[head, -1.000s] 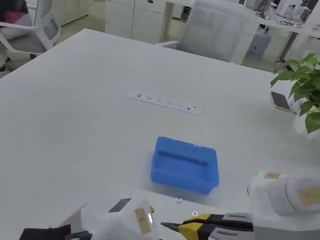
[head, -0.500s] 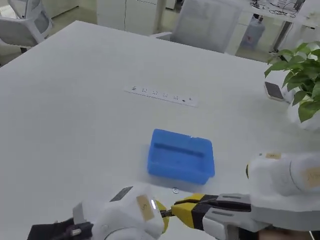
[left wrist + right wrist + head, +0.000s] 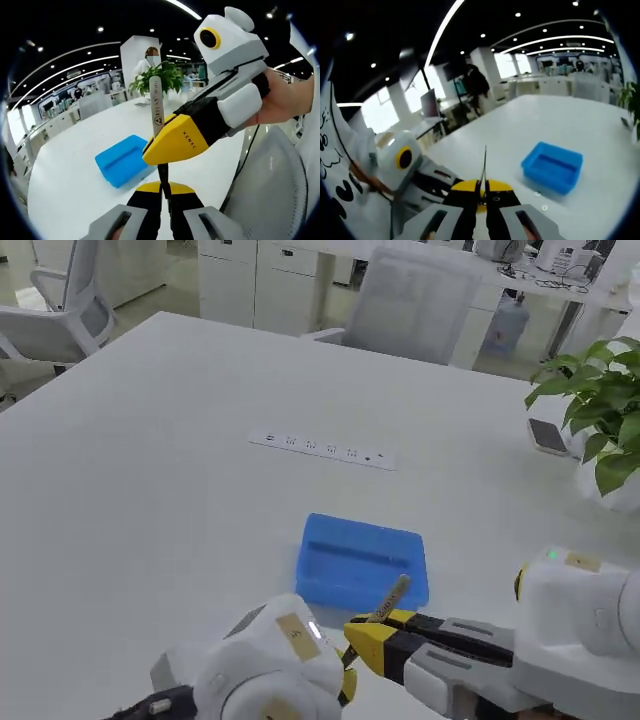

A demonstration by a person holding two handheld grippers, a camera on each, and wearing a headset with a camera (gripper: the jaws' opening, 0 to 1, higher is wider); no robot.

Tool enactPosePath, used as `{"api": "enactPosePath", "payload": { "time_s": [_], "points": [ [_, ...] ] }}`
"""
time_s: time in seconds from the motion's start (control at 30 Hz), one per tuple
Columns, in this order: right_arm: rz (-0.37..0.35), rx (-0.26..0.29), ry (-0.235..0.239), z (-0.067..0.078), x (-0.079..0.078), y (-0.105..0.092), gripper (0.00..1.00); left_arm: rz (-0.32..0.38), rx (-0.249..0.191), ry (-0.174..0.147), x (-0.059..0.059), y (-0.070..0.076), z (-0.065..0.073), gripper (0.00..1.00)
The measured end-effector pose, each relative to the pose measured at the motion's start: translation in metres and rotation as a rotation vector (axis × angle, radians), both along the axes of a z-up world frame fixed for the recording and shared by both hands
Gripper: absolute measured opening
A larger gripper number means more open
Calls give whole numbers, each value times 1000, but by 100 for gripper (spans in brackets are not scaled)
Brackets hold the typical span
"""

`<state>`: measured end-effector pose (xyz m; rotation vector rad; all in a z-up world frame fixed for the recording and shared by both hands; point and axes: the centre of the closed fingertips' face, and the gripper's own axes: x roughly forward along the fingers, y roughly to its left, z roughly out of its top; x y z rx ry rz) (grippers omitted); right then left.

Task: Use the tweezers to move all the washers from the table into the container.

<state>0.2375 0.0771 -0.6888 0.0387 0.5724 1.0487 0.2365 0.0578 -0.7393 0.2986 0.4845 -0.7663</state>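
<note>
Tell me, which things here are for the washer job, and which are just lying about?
For the job: tweezers, blue container, washers beside it.
Just lying about: power strip, plant, office chair.

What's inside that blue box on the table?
The blue container shows just its bare blue floor, no washer visible inside. The tweezers cross its near right part and cover a bit there. Two washers lie on the table just outside it.
</note>
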Motion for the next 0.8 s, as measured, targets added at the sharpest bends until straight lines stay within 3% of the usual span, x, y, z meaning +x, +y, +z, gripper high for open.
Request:
{"api": "enactPosePath", "payload": {
  "time_s": [0.13, 0.17, 0.23, 0.27, 0.3, 0.37, 0.4, 0.43, 0.53, 0.6, 0.73, 0.8],
  "points": [
    [-13, 9, 4, -2, 0, -5, 2, 9, -7, 10, -3, -6, -2, 0],
    [-14, 13, 10, -3, 0, -6, 1, 7, -4, 4, -3, -6, -3, 0],
    [-26, 37, 28, -5, 4, -8, 2, 4, 11, -40, 1, -4, -3, 0],
    [-30, 43, 28, -5, 7, -9, 2, 24, 9, -37, 3, 1, -5, 2],
    [-49, 49, 22, -5, 13, -11, 2, 46, -7, -23, 4, 4, -5, 6],
    [-84, 63, -4, -4, 26, -15, 2, 107, -83, 44, 8, 12, -5, 14],
    [-124, 80, -10, -5, 38, -19, 2, 129, -110, 62, 11, 18, -4, 14],
    [-145, 91, -10, -6, 45, -21, 2, 149, -118, 59, 14, 23, -4, 15],
    [-222, 106, -6, -19, 73, -30, 2, 182, -98, 65, 16, 36, -8, 23],
    [-250, 45, -30, -35, 88, -36, 2, 198, -92, 62, 14, 42, -9, 24],
    [-284, 12, -2, -64, 99, -36, 2, 220, -92, 74, 10, 48, -12, 27],
    [-314, -30, -32, -76, 104, -39, 2, 220, -88, 69, 11, 50, -14, 27]
  ]
}}
